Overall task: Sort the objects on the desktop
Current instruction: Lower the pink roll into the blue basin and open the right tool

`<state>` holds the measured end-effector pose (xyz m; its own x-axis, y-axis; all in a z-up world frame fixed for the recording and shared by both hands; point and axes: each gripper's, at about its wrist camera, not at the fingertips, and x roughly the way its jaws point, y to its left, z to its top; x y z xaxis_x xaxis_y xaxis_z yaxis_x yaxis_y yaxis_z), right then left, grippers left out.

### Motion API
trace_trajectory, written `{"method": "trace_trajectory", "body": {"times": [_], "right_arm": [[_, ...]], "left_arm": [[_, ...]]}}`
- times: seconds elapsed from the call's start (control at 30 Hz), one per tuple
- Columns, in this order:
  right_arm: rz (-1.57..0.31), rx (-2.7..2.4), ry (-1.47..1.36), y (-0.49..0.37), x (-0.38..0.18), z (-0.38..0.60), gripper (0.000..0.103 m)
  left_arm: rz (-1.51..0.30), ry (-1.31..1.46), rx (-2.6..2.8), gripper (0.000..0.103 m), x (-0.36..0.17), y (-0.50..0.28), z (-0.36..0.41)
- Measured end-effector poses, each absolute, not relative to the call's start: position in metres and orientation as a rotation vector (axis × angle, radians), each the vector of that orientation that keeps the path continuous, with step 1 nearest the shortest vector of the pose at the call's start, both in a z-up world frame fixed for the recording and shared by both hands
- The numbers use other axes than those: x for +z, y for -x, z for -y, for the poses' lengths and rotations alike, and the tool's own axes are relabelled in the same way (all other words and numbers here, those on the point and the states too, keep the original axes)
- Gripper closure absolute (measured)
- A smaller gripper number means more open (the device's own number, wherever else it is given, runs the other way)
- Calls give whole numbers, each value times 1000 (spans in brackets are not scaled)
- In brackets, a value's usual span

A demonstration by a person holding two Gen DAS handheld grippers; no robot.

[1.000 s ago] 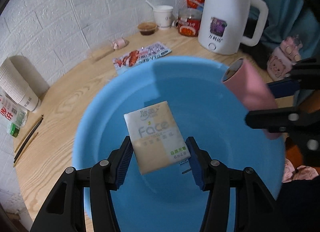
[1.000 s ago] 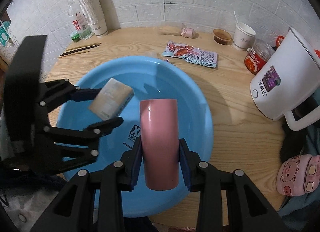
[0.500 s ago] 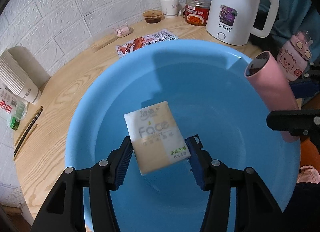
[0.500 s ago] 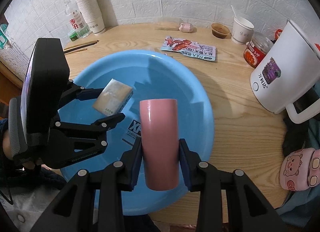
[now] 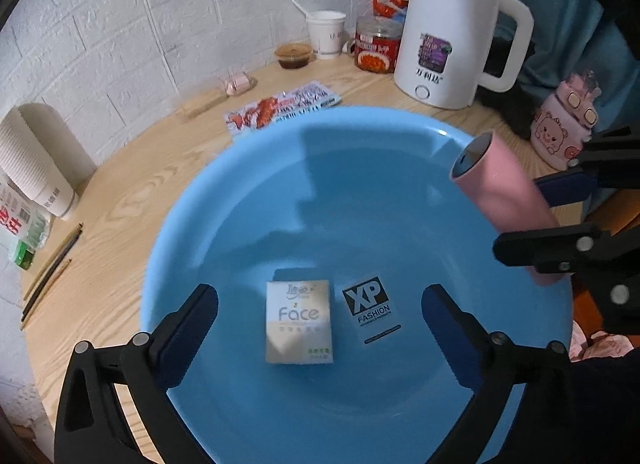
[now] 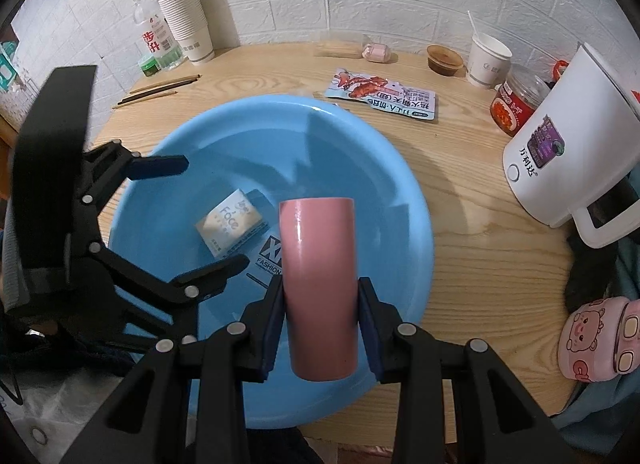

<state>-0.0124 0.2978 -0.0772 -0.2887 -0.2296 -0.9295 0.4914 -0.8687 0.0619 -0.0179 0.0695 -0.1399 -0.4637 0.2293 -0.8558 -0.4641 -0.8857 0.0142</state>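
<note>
The left gripper (image 5: 320,312) hangs over the blue plastic basin (image 5: 248,200), its jaws opening wide with nothing pressed between the pads; the tissue pack (image 5: 299,322) printed "Face" lies flat on the basin floor below the gap, apart from both fingers and just beside the black "XP FASHION" sticker (image 5: 370,308). The right gripper (image 6: 320,316) is clamped on a pink tumbler (image 6: 318,280), both blue pads pressed to its sides, and holds it tilted above the near right part of the basin, its open mouth showing in the left wrist view. From the right wrist view the tumbler hides part of the sticker and the basin floor behind it, and the left gripper's black linkage blocks the basin's left edge. The basin sits on a round wooden table (image 6: 460,200) against a white brick wall. Around it stand a white electric kettle (image 6: 560,152) at the right, a red-labelled jar (image 6: 514,104), a paper cup with a stick in it (image 6: 488,60), a small sauce tub (image 6: 444,60), a flat snack packet (image 6: 384,98) just beyond the basin rim, a stack of paper cups (image 6: 188,20), a plastic bottle (image 6: 154,40), loose chopsticks (image 6: 160,88), and a pink pig-faced bottle (image 6: 600,336) at the table's near right edge.
</note>
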Motion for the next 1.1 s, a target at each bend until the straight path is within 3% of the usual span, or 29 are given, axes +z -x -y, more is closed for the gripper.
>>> {"method": "trace_trajectory", "body": {"times": [0.4,1.1], "right_arm": [[-404,-2107,-1528,22,-94,-276,68],[-647,-1894,-1622,64,-165,-219,68]], "left_arm": [[-300,1231,2452,0,-113,6,-29],[-215,1265,2531,0,-118,2,2]]}}
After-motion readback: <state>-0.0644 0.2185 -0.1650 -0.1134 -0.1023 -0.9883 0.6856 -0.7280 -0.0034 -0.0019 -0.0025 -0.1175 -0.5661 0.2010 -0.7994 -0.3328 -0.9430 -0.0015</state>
